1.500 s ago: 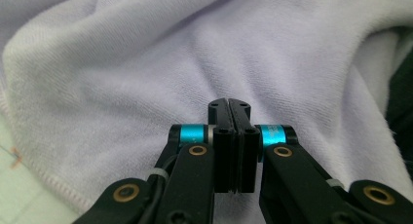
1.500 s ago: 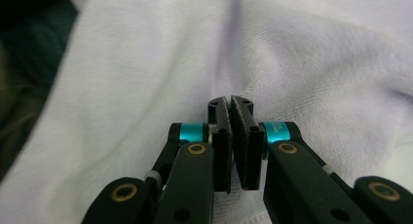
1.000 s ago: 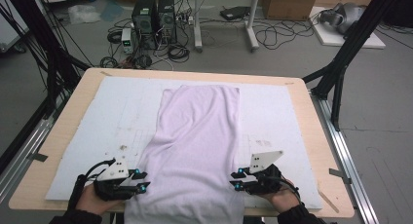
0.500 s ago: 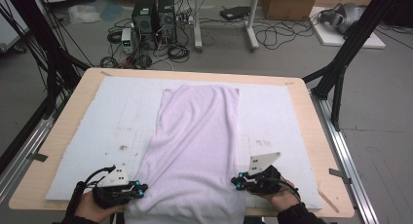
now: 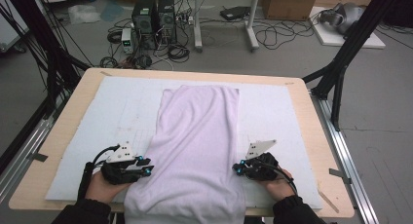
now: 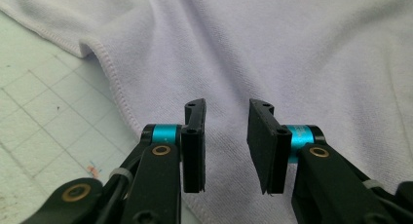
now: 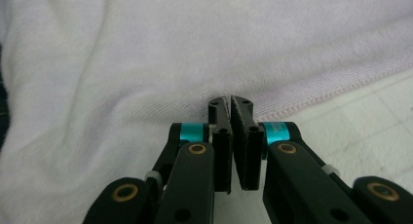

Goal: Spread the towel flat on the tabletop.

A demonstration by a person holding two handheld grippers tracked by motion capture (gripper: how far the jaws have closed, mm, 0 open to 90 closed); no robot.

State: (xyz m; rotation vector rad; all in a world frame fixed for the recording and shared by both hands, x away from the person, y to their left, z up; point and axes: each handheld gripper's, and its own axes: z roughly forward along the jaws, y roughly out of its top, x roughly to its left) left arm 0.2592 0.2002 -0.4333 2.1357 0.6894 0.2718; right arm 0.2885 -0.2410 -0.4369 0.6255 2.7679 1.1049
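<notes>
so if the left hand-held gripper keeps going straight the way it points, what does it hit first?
Most likely the lavender towel: the left hand-held gripper points across the cloth with its jaws apart, nothing else ahead. How high it rides above the cloth is unclear.

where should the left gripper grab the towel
On the hemmed side edge of the lilac towel, coming in from the mat side. The edge lies flat and free there, and the left gripper hovers over the cloth with jaws apart.

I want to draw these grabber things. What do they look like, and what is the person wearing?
Each gripper, left and right, is black with two flat black jaws, bright blue rings and brass-coloured screws at the joints. A pale grey three-cornered plate sits on top, and a black cable trails back from it. The person wears dark sleeves.
</notes>
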